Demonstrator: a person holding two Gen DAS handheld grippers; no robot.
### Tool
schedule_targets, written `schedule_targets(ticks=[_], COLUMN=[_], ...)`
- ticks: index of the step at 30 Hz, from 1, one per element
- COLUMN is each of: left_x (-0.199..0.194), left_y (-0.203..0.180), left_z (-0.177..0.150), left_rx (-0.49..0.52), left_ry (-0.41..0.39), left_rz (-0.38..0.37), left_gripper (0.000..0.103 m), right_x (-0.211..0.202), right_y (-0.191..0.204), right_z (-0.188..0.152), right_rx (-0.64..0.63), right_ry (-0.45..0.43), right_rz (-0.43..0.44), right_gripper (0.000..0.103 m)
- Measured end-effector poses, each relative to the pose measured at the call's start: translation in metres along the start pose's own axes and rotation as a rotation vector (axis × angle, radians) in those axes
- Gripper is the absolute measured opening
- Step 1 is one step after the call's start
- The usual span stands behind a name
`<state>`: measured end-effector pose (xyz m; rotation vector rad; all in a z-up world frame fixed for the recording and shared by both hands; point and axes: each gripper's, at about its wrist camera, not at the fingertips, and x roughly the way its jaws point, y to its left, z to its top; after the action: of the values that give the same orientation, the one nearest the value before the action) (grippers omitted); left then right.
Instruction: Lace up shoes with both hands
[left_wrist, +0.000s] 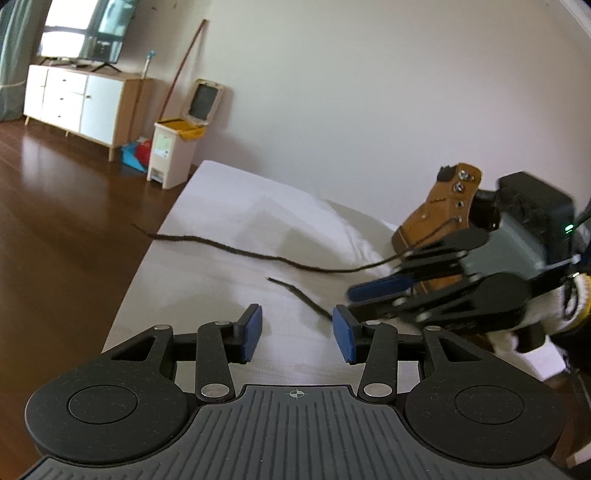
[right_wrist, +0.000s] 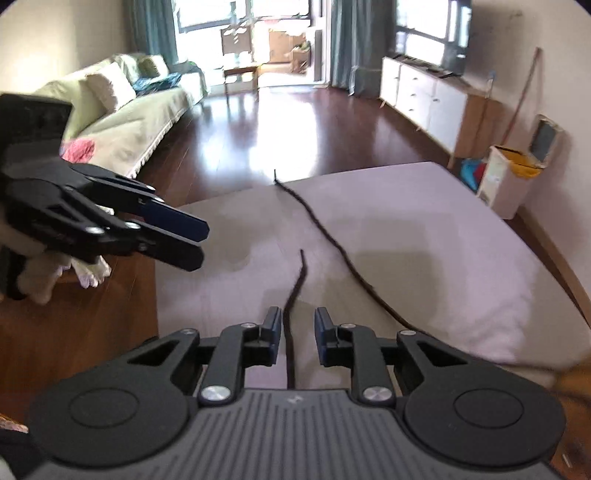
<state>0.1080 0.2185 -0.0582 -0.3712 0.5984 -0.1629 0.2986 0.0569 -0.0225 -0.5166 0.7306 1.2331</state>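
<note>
A tan boot (left_wrist: 439, 218) stands upright at the far right of the white-covered table (left_wrist: 221, 206). Two dark lace ends run from it across the cloth: a long lace (left_wrist: 240, 253) and a shorter lace (left_wrist: 299, 295). My left gripper (left_wrist: 298, 332) is open over the cloth with nothing between its pads. My right gripper (right_wrist: 298, 332) is open, and the shorter lace (right_wrist: 288, 332) runs loosely between its pads. The long lace (right_wrist: 321, 229) lies to the right of it. From the left wrist view, the right gripper (left_wrist: 351, 301) sits in front of the boot. The left gripper (right_wrist: 203, 243) shows at left.
The table's left edge (left_wrist: 147, 258) drops to a wooden floor (left_wrist: 55, 221). A lidded bin (left_wrist: 173, 151) and a white cabinet (left_wrist: 81, 103) stand by the wall. A sofa (right_wrist: 140, 107) is across the room.
</note>
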Motion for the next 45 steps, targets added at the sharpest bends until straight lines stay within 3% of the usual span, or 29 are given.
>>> schedule_targets(ticks=[5, 6, 13, 17, 20, 25, 32, 36, 40, 45], left_x=[0.003, 0.005, 0.026, 0.041, 0.055, 0.076, 0.100, 0.105, 0.105, 0.106], left_y=[0.002, 0.001, -0.023, -0.034, -0.038, -0.049, -0.072, -0.080, -0.084, -0.093], left_z=[0.000, 0.000, 0.004, 0.004, 0.001, -0.006, -0.009, -0.008, -0.008, -0.008], left_rx=[-0.020, -0.022, 0.004, -0.060, -0.177, -0.282, -0.294, -0.282, -0.286, -0.306], left_ry=[-0.001, 0.002, 0.042, 0.088, 0.135, 0.196, 0.240, 0.254, 0.262, 0.274], left_rz=[-0.014, -0.019, -0.090, -0.202, -0.324, -0.407, -0.457, -0.473, -0.484, -0.518], left_gripper=[0.048, 0.048, 0.048, 0.048, 0.048, 0.044, 0.043, 0.032, 0.034, 0.034], right_x=[0.004, 0.002, -0.042, -0.072, -0.092, -0.107, -0.122, -0.132, -0.137, -0.150], right_y=[0.000, 0.001, 0.027, 0.040, 0.045, 0.057, 0.085, 0.089, 0.084, 0.082], right_z=[-0.004, -0.006, -0.052, -0.071, -0.085, -0.108, -0.131, -0.138, -0.143, -0.152], right_rx=[-0.018, -0.017, -0.003, 0.045, 0.079, 0.100, 0.054, 0.045, 0.084, 0.128], right_ry=[0.037, 0.040, 0.041, -0.027, -0.103, -0.214, -0.255, -0.273, -0.287, -0.364], right_rz=[0.001, 0.000, -0.066, -0.111, -0.183, -0.284, -0.306, -0.330, -0.381, -0.449], right_gripper=[0.010, 0.004, 0.004, 0.004, 0.004, 0.004, 0.004, 0.004, 0.004, 0.004])
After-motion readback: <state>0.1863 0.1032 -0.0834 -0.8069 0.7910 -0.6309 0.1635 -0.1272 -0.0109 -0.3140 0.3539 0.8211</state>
